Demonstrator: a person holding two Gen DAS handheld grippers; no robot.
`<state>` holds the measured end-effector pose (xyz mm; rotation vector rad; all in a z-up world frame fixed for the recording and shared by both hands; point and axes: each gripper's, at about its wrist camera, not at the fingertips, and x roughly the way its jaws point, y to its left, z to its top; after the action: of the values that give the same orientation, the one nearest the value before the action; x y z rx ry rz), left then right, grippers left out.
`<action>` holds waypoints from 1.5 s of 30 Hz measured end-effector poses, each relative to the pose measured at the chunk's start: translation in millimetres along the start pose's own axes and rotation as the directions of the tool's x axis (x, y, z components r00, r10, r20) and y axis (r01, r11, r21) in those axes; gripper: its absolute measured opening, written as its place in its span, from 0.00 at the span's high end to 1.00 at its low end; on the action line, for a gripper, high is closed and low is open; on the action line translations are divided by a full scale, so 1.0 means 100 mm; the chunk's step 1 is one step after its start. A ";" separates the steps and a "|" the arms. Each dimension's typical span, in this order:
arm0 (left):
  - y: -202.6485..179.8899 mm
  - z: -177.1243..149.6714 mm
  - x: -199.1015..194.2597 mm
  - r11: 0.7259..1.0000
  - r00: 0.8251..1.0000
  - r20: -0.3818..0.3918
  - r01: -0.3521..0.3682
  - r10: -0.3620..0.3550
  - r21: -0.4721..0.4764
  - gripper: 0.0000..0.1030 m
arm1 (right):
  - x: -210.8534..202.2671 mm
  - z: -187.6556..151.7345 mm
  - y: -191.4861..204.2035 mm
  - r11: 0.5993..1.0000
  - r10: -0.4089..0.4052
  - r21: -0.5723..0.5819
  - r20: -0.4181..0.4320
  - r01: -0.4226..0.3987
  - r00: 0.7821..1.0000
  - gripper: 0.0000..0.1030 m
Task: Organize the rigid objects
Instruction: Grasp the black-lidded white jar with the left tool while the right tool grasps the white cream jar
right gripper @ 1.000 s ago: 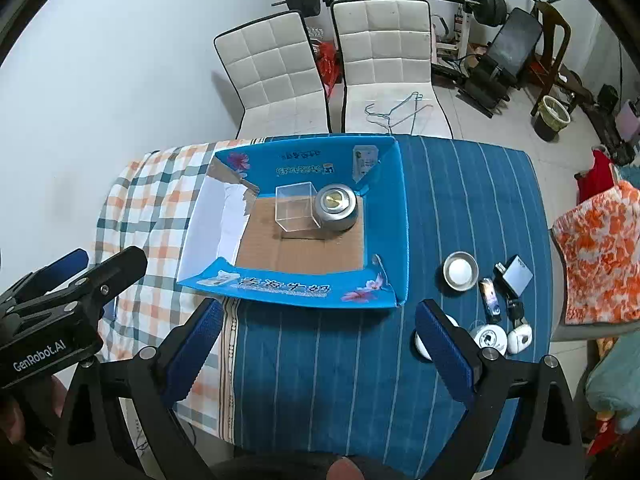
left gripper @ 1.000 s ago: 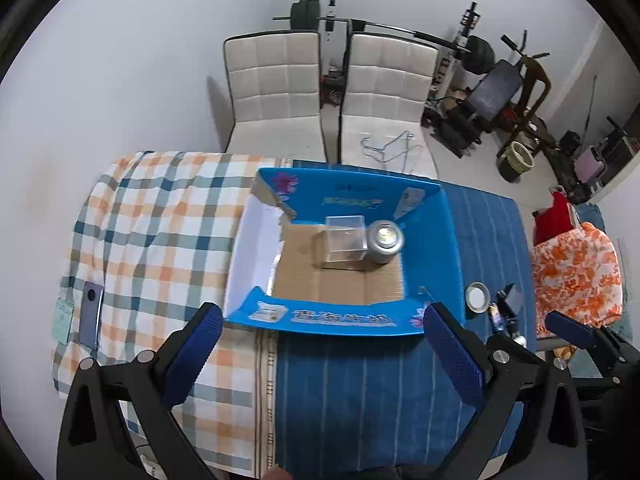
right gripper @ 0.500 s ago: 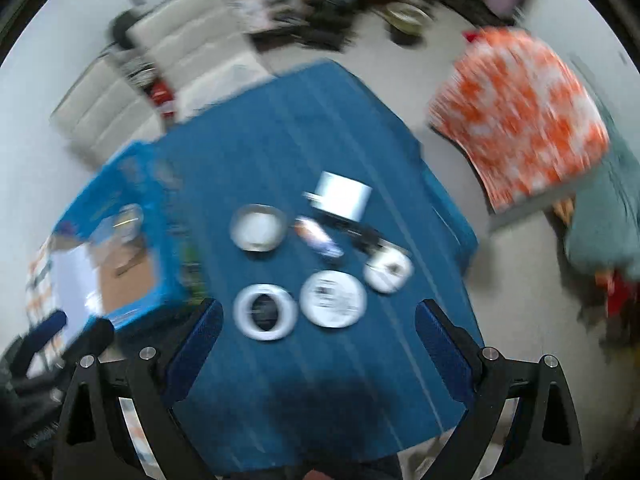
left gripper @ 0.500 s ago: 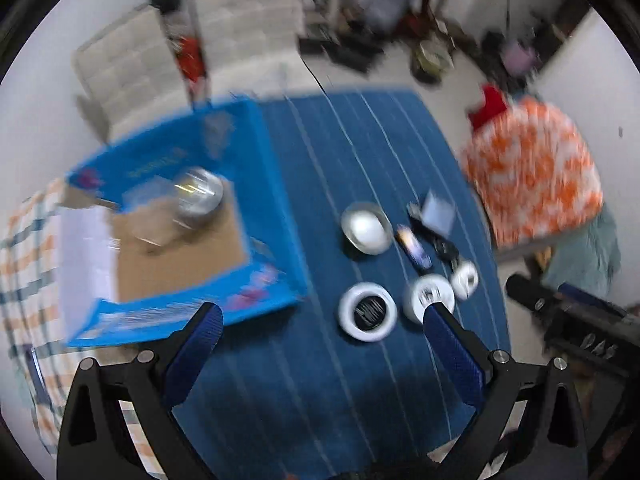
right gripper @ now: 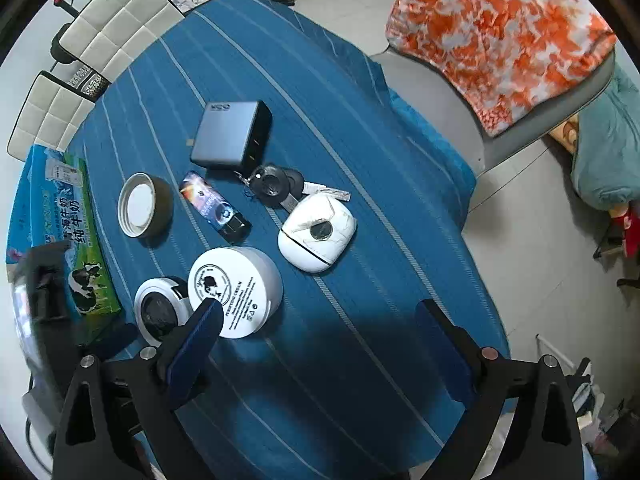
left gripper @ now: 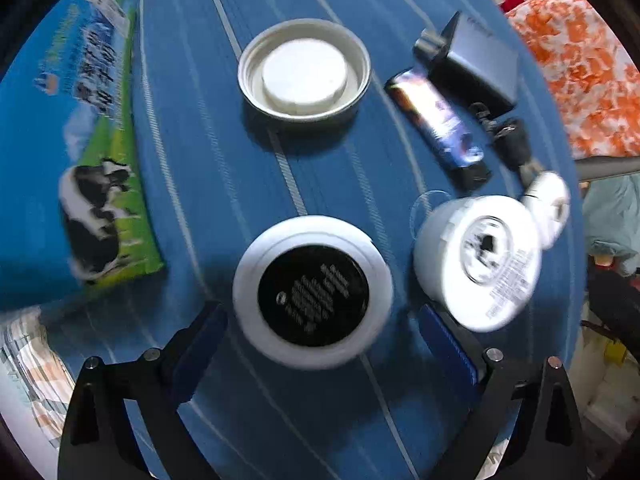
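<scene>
My left gripper [left gripper: 324,332] is open and hovers low over a white ring-shaped lid with a black centre [left gripper: 313,290], which lies between its fingers; it also shows in the right wrist view [right gripper: 160,312]. A white cream jar [left gripper: 480,260] [right gripper: 234,292] lies beside it. A metal tin lid [left gripper: 304,74] [right gripper: 140,205], a lighter [left gripper: 438,122] [right gripper: 214,206], a dark charger [left gripper: 472,60] [right gripper: 232,136], black keys [right gripper: 276,188] and a white case [right gripper: 318,232] lie on the blue striped cloth [right gripper: 360,140]. My right gripper [right gripper: 320,332] is open and empty, above the cloth near the jar.
The blue milk carton box [left gripper: 80,140] [right gripper: 60,220] stands at the left of the objects. White chairs [right gripper: 100,40] stand beyond the table. An orange-patterned cover [right gripper: 500,32] lies over furniture at the right, past the table edge.
Both grippers have swung right, away from the box, and dropped close to the small objects. The left one now straddles the black-centred lid.
</scene>
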<state>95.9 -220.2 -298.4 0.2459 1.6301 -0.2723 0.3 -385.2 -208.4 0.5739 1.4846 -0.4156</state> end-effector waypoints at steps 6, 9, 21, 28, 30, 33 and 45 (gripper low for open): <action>0.02 -0.01 0.05 1.000 0.998 0.065 -0.007 0.009 -0.023 0.29 | 0.15 0.07 0.16 0.995 0.094 -0.012 -0.025 -0.094 0.995 0.05; 0.13 -0.16 0.05 0.998 0.999 0.055 0.000 0.004 -0.068 0.29 | 0.28 0.12 0.37 0.993 0.109 -0.044 -0.060 -0.111 0.992 0.05; 0.19 -0.45 0.07 0.995 0.997 0.072 -0.024 0.031 -0.102 0.26 | 0.82 0.03 0.75 0.987 -0.074 -0.151 -0.169 0.048 0.983 0.29; 0.35 -0.38 -0.06 0.995 0.996 0.082 -0.018 0.026 -0.100 0.28 | 0.89 0.03 0.81 0.975 -0.157 -0.184 -0.171 0.125 0.973 0.28; 0.37 -0.38 -0.06 0.995 0.996 0.080 -0.018 0.027 -0.101 0.29 | 0.88 0.01 0.86 0.962 -0.199 -0.218 -0.149 0.164 0.969 0.32; 0.36 -0.37 -0.08 0.995 0.996 0.080 -0.021 0.029 -0.098 0.29 | 0.85 -0.03 0.86 0.960 -0.198 -0.230 -0.151 0.160 0.969 0.32; 0.09 -0.50 -0.59 0.999 0.983 0.181 0.024 -0.015 -0.048 0.29 | 0.15 -0.12 0.77 0.956 -0.171 -0.247 -0.037 0.157 0.985 0.32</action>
<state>55.5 -195.4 -235.7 0.1625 1.4582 -0.2610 37.0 -315.6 -215.5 0.2707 1.6168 -0.3406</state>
